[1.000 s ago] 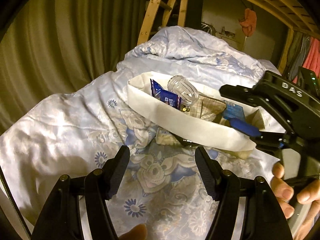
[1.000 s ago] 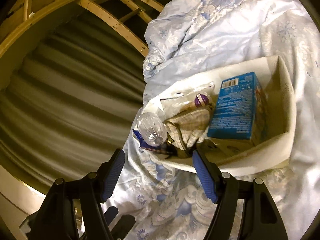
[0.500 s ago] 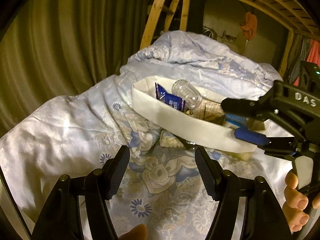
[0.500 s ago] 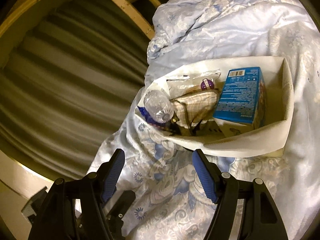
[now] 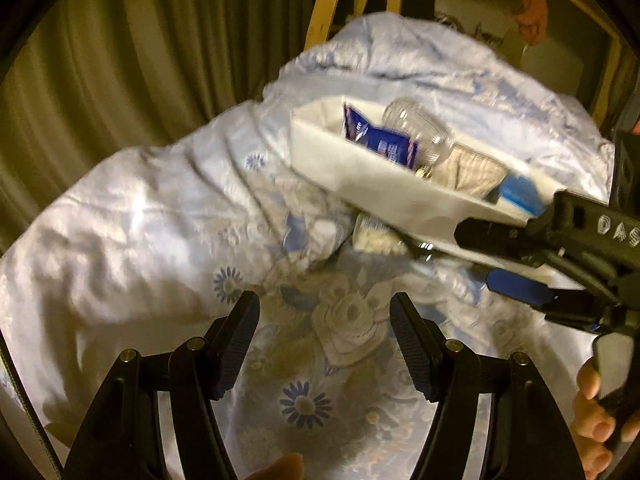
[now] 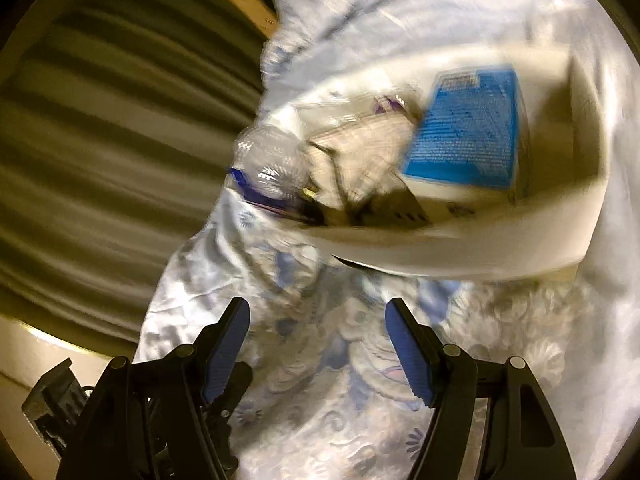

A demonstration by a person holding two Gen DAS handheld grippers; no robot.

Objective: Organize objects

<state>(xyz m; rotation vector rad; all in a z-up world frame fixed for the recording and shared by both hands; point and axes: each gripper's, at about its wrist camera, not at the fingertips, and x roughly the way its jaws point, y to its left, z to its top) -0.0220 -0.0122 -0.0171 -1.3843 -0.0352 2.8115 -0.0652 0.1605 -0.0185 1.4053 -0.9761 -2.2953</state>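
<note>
At the bottom of both frames my left gripper (image 5: 324,336) and right gripper (image 6: 316,344) stood apart, empty. Beyond, mid-frame, a small packet (image 5: 374,236) lay on the quilt (image 5: 140,220) against the white box (image 5: 360,176); I judged a low approach best.

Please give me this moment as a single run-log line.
left gripper: open, empty | right gripper: open, empty | white bin: on floral quilt, holds bottle, blue box
</note>
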